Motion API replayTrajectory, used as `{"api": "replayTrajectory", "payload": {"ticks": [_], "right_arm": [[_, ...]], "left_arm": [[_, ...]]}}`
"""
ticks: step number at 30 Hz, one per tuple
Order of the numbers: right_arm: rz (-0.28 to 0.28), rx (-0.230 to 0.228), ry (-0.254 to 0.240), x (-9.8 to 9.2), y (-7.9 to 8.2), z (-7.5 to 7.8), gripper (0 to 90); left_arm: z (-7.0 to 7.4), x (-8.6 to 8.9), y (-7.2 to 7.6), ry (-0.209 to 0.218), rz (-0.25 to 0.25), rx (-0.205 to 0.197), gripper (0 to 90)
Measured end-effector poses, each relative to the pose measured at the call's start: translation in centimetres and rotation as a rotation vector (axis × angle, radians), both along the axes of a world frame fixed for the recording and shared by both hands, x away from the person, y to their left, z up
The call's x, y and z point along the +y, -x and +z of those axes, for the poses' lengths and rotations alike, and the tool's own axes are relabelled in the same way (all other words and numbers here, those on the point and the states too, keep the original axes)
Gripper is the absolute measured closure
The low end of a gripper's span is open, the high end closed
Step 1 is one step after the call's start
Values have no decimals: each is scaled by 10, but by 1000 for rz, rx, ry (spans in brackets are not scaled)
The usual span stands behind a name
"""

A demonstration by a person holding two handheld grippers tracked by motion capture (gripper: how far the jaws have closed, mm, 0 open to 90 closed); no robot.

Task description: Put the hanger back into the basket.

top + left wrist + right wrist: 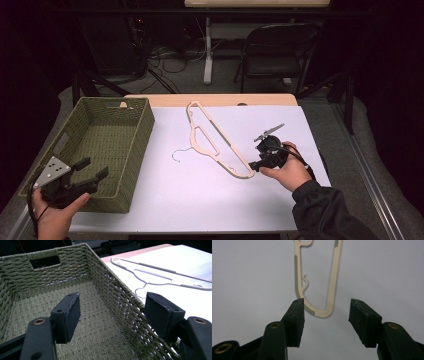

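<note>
Cream plastic hanger (pixel 215 140) flat on white table (pixel 200 200), right of green woven basket (pixel 100 145). Right gripper (pixel 325 312) jaws spread, near hanger's rounded end, not pinching. Left gripper (pixel 112 310) jaws spread astride basket wall. Hanger likely light, stiff, slick; best pinched across thin arm near end

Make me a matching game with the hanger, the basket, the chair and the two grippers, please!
Things:
1. hanger
2. basket
3. chair
4. right gripper

Descriptions:
A. green and woven, on the table's left side
B. on the floor behind the table
C. beige, flat on the white sheet
D. jaws open at the hanger's end

Pairs: 1-C, 2-A, 3-B, 4-D
</note>
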State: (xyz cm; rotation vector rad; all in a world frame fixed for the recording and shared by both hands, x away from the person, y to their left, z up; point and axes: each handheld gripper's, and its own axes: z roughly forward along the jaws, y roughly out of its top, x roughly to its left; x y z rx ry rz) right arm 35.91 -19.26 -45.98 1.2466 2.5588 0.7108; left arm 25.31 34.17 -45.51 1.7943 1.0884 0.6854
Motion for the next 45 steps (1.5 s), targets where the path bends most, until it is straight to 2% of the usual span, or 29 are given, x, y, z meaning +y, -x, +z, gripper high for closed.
{"api": "replayTrajectory", "payload": {"ticks": [1, 3, 4, 7, 8, 11, 12, 15, 16, 18, 19, 20, 23, 24, 25, 27, 29, 30, 31, 32, 35, 38, 39, 40, 41, 42, 43, 44, 45], "right_arm": [[0, 21, 18, 1, -3, 3, 461], [-7, 5, -10, 5, -8, 2, 462], [3, 28, 18, 7, -13, 5, 466], [3, 43, 24, 12, -18, 8, 469], [4, 26, 23, 17, -23, 7, 469], [8, 24, 26, 22, -28, 8, 470], [12, 49, 51, 24, -30, 11, 470], [23, 56, 60, 32, -37, 11, 470], [12, 36, 44, 37, -43, 8, 470], [9, 41, 36, 38, -46, 7, 470], [4, 60, 43, 40, -49, 7, 470], [8, 69, 74, 42, -52, 7, 470], [4, 53, 34, 49, -59, 1, 475], [10, 106, 93, 51, -61, 5, 476], [11, 75, 71, 54, -63, 2, 476], [8, 84, 75, 60, -66, 2, 476], [9, 62, 47, 63, -68, -2, 477], [17, 84, 81, 66, -69, 0, 477], [18, 73, 82, 68, -70, -1, 477], [19, 88, 97, 70, -71, 1, 478], [14, 59, 59, 76, -77, 1, 491], [-5, 75, 46, 79, -81, 2, 503], [1, 81, 74, 80, -82, 3, 505], [-2, 57, 58, 81, -83, 1, 509], [11, 95, 105, 83, -85, 7, 512], [11, 95, 105, 83, -85, 7, 512], [1, 67, 70, 85, -86, 5, 515], [-12, 84, 84, 87, -86, 8, 519], [3, 79, 81, 87, -88, 9, 527]], "left_arm": [[0, 0, 0, 0, 0, -1, 293], [0, 0, 0, 2, 1, -1, 293], [1, 0, 0, 2, 1, -2, 293], [1, 0, 0, 3, 1, -3, 293], [1, 0, 0, 1, 1, -3, 293], [0, -1, 0, -1, -2, -2, 293], [0, -1, 0, 0, -2, -2, 293], [0, -1, -1, -1, -1, 0, 293], [0, -2, -1, -1, -4, 1, 294], [0, -2, -1, -3, -6, 1, 294], [0, -2, -1, -4, -7, 0, 293], [0, -2, -1, -3, -6, 0, 293], [0, -2, -1, -2, -6, -2, 294], [0, -2, -1, -1, -5, -2, 293], [0, -2, -1, -1, -5, -2, 294], [0, -1, -1, -2, -5, -1, 293], [0, -1, -1, -2, -6, -1, 294], [0, -1, -1, -3, -5, -1, 294], [0, -1, -2, -3, -5, -2, 293], [0, -1, -2, -4, -6, 0, 294], [0, 0, -2, -4, -4, 0, 294], [1, 0, -1, -4, -4, -4, 293], [1, 0, -1, -2, -2, -6, 294], [1, 1, -1, -2, -2, -7, 293], [2, 1, -1, -4, -2, -7, 294], [2, 2, -1, -2, 0, -8, 294], [2, 2, -1, -1, 1, -9, 294], [2, 3, -1, 0, 3, -8, 294], [2, 3, -1, 1, 4, -9, 293]]}}
